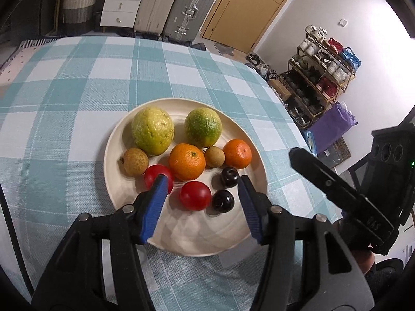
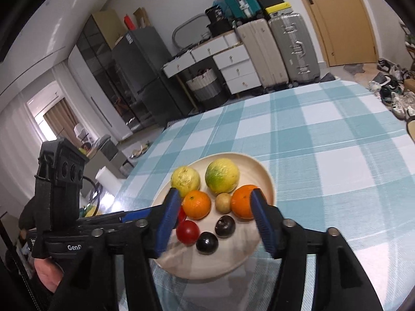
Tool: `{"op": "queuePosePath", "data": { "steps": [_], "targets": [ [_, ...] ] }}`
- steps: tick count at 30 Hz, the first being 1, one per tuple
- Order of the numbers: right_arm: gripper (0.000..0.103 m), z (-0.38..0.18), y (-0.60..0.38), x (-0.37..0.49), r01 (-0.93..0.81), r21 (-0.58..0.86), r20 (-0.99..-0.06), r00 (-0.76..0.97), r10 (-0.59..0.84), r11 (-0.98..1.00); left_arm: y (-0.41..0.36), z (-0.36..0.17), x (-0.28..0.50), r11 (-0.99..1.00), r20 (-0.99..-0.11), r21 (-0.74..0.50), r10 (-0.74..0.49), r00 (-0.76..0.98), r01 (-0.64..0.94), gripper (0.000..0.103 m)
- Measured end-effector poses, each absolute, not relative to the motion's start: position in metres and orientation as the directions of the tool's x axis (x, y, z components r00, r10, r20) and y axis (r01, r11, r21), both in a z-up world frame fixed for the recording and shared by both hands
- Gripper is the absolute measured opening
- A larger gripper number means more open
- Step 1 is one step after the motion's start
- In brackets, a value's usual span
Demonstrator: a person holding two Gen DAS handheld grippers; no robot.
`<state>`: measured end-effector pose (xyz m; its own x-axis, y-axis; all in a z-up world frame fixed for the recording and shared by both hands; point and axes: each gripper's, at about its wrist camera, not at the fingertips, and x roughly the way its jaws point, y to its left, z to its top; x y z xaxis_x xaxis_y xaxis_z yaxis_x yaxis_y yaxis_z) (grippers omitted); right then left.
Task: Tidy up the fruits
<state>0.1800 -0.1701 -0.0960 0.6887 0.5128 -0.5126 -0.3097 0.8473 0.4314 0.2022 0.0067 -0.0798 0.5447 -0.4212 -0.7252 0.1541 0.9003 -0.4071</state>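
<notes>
plate (image 1: 116, 140): cream, round, on the checked teal-and-white cloth over the surface (image 1: 77, 83); all fruit sits on it.
back row: yellow-green guava (image 1: 152, 130) on the left, green-yellow citrus (image 1: 203, 127) on the right, apart from each other.
middle row: brown longan (image 1: 135, 161), large orange (image 1: 187, 161), second small brown longan (image 1: 214, 156), smaller orange (image 1: 237, 154). The second longan sits between the two oranges, just beside both.
front row: two red tomatoes (image 1: 195, 195), two dark cherries (image 1: 223, 201). The far-left tomato is partly hidden by a blue pad.
left tongs (image 1: 202, 184): released, blue pads spread wide over the near part of the plate, one tomato and a cherry in the gap, pads pressing on nothing.
right tongs (image 2: 215, 202): released, pads parted above the plate's near half, nothing gripped; the right pad overlaps the smaller orange in this view, contact cannot be told.
hands: a hand (image 2: 48, 274) grips the left tool's handle, seen low left in the right wrist view.
</notes>
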Motion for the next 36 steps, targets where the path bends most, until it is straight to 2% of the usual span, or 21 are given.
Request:
{"op": "queuePosePath", "data": {
  "steps": [4, 7, 11, 14, 17, 20, 22, 24, 25, 26, 29, 36],
  "targets": [
    [0.065, -0.090, -0.179, 0.168, -0.293, 0.429, -0.497, 0.713, 0.494, 0.855, 0.007, -0.068, 0.191, 0.911, -0.717, -0.381, -0.398, 0.573, 0.155, 0.054],
    [0.072, -0.084, -0.183, 0.159, -0.287, 0.419, -0.487, 0.730, 0.479, 0.862, 0.006, -0.058, 0.181, 0.921, -0.707, -0.360, -0.375, 0.600, 0.152, 0.056],
    [0.072, -0.073, -0.182, 0.147, -0.304, 0.398, -0.469, 0.744, 0.477, 0.865, 0.008, -0.044, 0.166, 0.935, -0.689, -0.327, -0.333, 0.643, 0.134, 0.070],
    [0.073, -0.064, -0.180, 0.137, -0.312, 0.372, -0.448, 0.765, 0.464, 0.874, 0.009, -0.033, 0.155, 0.944, -0.675, -0.307, -0.307, 0.671, 0.123, 0.072],
    [0.078, -0.055, -0.179, 0.128, -0.318, 0.351, -0.420, 0.787, 0.452, 0.880, 0.010, -0.022, 0.143, 0.957, -0.655, -0.271, -0.265, 0.707, 0.108, 0.081],
    [0.089, -0.044, -0.176, 0.116, -0.318, 0.320, -0.374, 0.823, 0.427, 0.892, 0.011, -0.009, 0.131, 0.967, -0.620, -0.239, -0.224, 0.752, 0.091, 0.083],
    [0.090, -0.038, -0.174, 0.107, -0.314, 0.290, -0.341, 0.849, 0.404, 0.904, 0.011, -0.002, 0.124, 0.968, -0.595, -0.234, -0.217, 0.774, 0.092, 0.087],
    [0.096, -0.032, -0.170, 0.097, -0.314, 0.260, -0.304, 0.871, 0.386, 0.913, 0.011, 0.006, 0.113, 0.971, -0.560, -0.222, -0.201, 0.804, 0.088, 0.092],
    [0.097, -0.029, -0.169, 0.094, -0.316, 0.252, -0.290, 0.877, 0.383, 0.915, 0.010, 0.010, 0.108, 0.974, -0.542, -0.209, -0.187, 0.819, 0.083, 0.100],
    [0.098, -0.027, -0.168, 0.089, -0.319, 0.241, -0.269, 0.885, 0.379, 0.917, 0.009, 0.014, 0.102, 0.978, -0.519, -0.194, -0.167, 0.839, 0.075, 0.102],
    [0.101, -0.021, -0.164, 0.075, -0.332, 0.201, -0.217, 0.902, 0.373, 0.921, 0.004, 0.023, 0.090, 0.984, -0.476, -0.157, -0.146, 0.867, 0.080, 0.102],
    [0.103, -0.014, -0.159, 0.057, -0.339, 0.132, -0.167, 0.919, 0.358, 0.931, 0.001, 0.034, 0.067, 0.989, -0.411, -0.124, -0.129, 0.903, 0.085, 0.102]
  ]
}}
